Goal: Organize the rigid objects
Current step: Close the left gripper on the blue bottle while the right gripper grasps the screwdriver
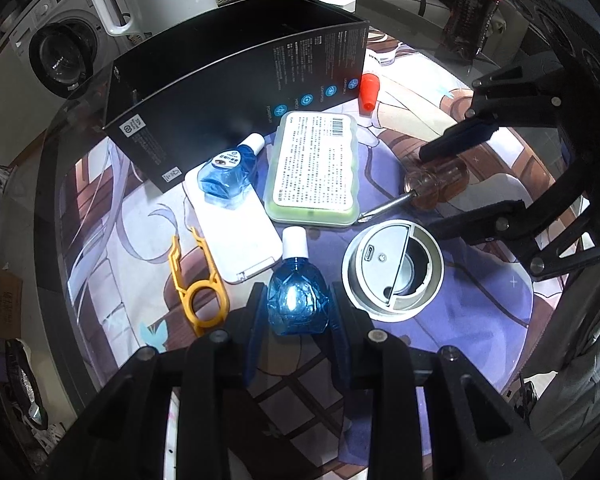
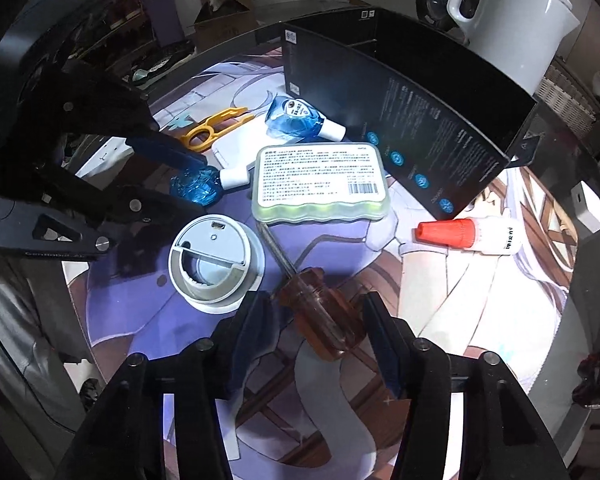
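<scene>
So the left gripper (image 1: 298, 306) is closing around a little blue bottle (image 1: 298, 304), both pads look like they're touching its faceted sides, so I'd call that a grip, or very nearly one. The bottle is lying just in front of the green case (image 1: 314, 168), white cap pointing toward it. It's probably light hard plastic and a bit slick with those facets, so squeezing the wide body and not the cap seems smart.

The right gripper (image 2: 316, 320) is sitting spread wide on either side of the screwdriver (image 2: 324, 314), fingers not touching the amber handle yet. The handle is lying right of the green case's near corner, with the shaft running up to that case's edge. It's stiff, heavier at the handle, and round, so it may roll; grabbing the fat handle is the way to go.

Containers: the black box (image 1: 236, 92) is standing open behind the green case, but I can't see anything inside it from either view. The green case is closed, contents hidden. The round grey holder (image 1: 392, 270) is sitting in front of the green case between the two grippers, looking hollow and empty apart from its own insert.

A second blue bottle (image 1: 228, 172) is resting on a white slab (image 1: 240, 236) left of the green case.
</scene>
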